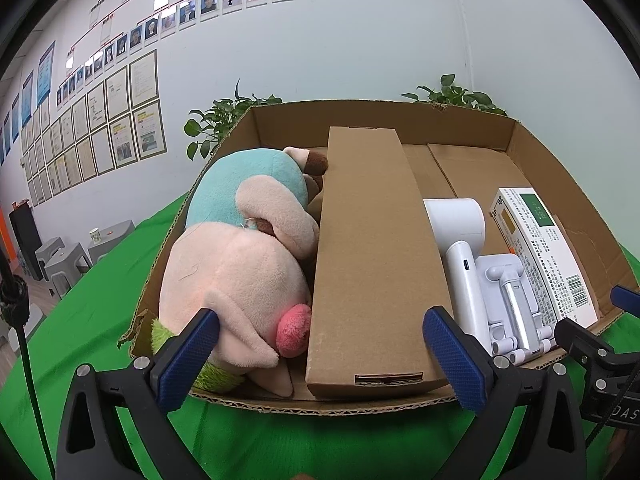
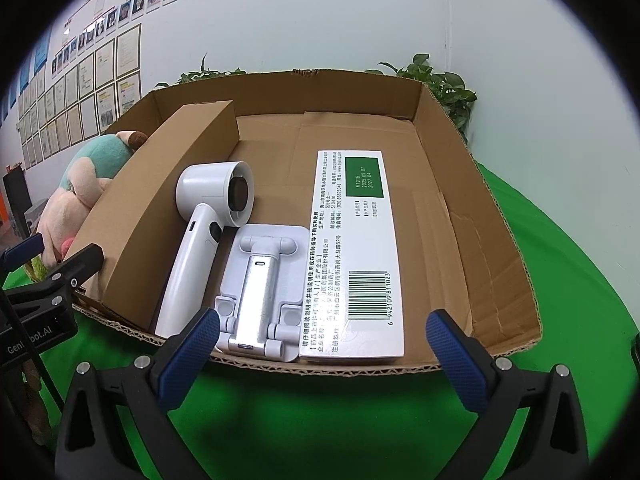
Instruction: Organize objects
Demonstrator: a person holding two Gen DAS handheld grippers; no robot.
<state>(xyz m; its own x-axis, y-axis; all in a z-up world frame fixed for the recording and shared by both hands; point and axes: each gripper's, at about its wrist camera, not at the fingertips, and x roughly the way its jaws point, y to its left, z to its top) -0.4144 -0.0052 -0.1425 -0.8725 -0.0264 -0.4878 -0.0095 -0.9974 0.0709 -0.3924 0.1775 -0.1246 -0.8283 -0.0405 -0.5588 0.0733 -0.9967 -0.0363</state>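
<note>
Brown corrugated cardboard is being shown by the tray (image 2: 472, 208) and its divider (image 1: 368, 256). Pink, teal and tan plush (image 1: 240, 256) is being displayed; white by the fan (image 2: 208, 216), stand (image 2: 260, 276) and green-panelled, barcoded box (image 2: 356, 256). Green cloth (image 2: 320, 412) is being observed beneath.

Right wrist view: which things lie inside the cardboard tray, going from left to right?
Plush toy → brown box → handheld fan → phone stand → medicine box, all in the cardboard tray.
</note>
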